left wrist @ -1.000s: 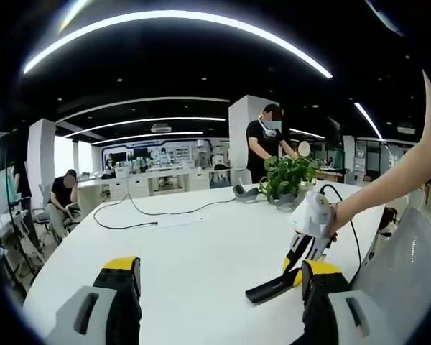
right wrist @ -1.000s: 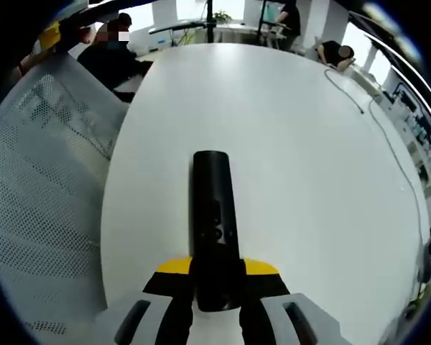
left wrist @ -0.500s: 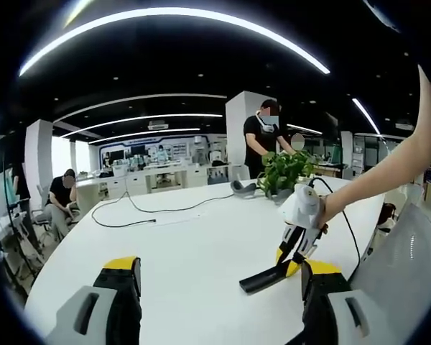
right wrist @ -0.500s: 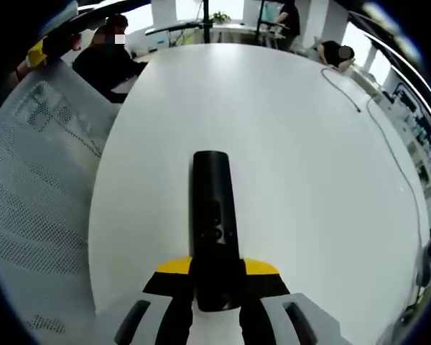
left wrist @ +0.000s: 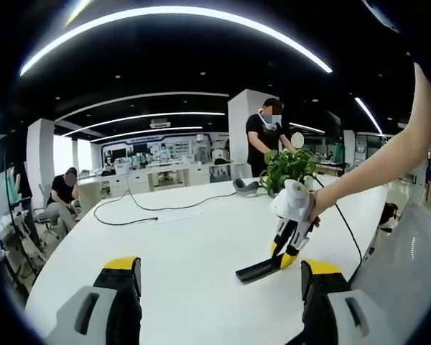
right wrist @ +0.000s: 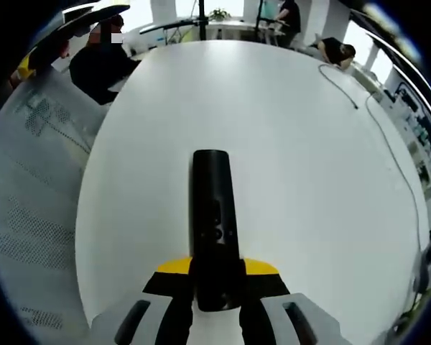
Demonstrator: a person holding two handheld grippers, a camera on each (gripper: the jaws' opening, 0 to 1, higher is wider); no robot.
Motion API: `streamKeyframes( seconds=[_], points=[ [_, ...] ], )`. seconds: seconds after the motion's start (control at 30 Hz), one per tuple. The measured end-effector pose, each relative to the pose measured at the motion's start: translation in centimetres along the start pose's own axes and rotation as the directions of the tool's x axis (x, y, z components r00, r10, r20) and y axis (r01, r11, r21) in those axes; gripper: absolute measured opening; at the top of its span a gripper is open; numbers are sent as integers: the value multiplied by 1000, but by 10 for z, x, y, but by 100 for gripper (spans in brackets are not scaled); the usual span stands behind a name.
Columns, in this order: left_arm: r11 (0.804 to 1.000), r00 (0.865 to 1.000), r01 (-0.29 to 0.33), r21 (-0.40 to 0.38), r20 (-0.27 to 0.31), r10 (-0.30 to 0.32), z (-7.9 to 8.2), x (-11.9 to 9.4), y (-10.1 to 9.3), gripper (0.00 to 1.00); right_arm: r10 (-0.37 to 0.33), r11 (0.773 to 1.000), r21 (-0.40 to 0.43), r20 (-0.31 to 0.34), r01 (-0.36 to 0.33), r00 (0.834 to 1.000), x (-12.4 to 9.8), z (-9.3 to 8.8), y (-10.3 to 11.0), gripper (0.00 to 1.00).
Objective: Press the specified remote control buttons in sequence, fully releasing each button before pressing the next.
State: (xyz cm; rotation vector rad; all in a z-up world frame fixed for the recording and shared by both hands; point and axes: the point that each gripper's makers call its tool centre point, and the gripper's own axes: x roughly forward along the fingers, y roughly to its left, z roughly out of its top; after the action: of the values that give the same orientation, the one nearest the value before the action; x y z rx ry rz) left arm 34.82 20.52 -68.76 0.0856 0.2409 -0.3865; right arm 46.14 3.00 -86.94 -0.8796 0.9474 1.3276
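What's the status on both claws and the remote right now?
Right claw shut on the black remote, held over the white table. Left claw open, nothing in it. Table bare under the remote; cable and potted plant far off.

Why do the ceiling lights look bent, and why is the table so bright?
Left gripper view: the fisheye lens curves the straight ceiling lights into arcs, under a dark ceiling. Right gripper view: the white table is strongly lit and nearly washed out, the black remote stays sharp, and the edges bulge.
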Motion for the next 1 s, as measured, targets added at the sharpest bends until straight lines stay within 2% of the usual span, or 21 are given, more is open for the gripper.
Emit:
streamKeyframes(
  seconds=[0.6,1.0],
  points=[
    [1000,1000,-10,-2,-17,10,-3,1,2,98,0,1000,11,-8,0,1000,0,1,-33,21],
    [1000,999,-15,1,-36,15,-7,1,3,97,0,1000,14,-7,0,1000,1,2,-44,21]
  ],
)
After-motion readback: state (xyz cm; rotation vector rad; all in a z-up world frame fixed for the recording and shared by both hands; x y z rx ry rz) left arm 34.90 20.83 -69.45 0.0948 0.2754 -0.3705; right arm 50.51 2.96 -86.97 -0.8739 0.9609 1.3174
